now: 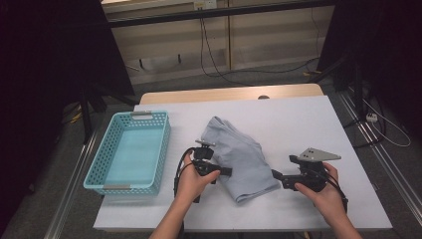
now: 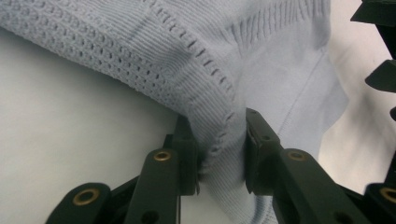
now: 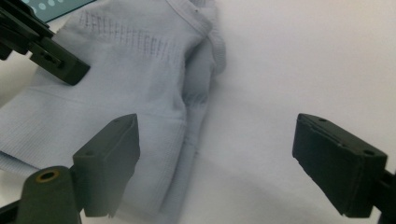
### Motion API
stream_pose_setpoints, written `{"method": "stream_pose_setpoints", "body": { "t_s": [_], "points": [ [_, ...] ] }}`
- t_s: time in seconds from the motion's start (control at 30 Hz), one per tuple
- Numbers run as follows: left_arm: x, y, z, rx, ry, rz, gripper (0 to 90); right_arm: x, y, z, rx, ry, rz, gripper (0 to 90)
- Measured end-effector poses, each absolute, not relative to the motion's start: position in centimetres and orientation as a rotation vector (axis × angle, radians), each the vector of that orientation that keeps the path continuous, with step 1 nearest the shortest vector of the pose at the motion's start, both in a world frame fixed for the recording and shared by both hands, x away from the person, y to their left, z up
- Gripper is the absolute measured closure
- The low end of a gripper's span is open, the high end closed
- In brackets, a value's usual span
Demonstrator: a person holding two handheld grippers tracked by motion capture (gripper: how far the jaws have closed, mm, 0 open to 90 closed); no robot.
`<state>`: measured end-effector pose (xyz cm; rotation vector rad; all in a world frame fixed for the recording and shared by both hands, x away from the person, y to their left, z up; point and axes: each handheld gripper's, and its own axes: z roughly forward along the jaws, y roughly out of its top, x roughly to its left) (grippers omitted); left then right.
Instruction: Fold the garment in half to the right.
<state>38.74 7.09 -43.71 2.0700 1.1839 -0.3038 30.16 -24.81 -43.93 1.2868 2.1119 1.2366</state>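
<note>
Overhead: your two hands come in from the bottom edge, each with a black gripper, on a white table top.
Garment: a pale blue knitted garment lies crumpled mid-table, between your two grippers.
Left gripper: your left gripper sits at the garment's left edge.
Left gripper view: up close, you see what the high view cannot show: a fold of the knit, with its openwork border, is bunched between the two black jaws, which press it from both sides in a narrow pinch.
Right gripper: your right gripper lies just beside the garment's lower right edge.
Right gripper view: its jaws stand wide apart with bare table between them; one jaw sits over the garment's edge, and nothing is gripped. Your other gripper shows at the top left.
Basket: a light blue perforated basket stands left of the garment, well apart from it.
Basket contents: nothing lies inside.
</note>
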Motion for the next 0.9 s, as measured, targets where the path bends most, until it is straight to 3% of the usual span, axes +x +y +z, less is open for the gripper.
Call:
{"method": "stream_pose_setpoints", "body": {
  "t_s": [0.27,0.6,0.9],
  "points": [
    [39.6,10.2,-42.6,2.032,1.244,-0.284,68.8,30.1,-25.0,-43.8,1.275,2.111,1.231,15.2],
    [39.5,12.9,-42.1,1.948,1.343,-0.164,64.3,30.6,-24.0,-43.7,1.248,2.136,1.240,15.2],
    [39.0,13.2,-42.6,1.948,1.335,-0.136,46.4,31.1,-23.1,-43.6,1.214,2.159,1.254,15.0]
  ]
}}
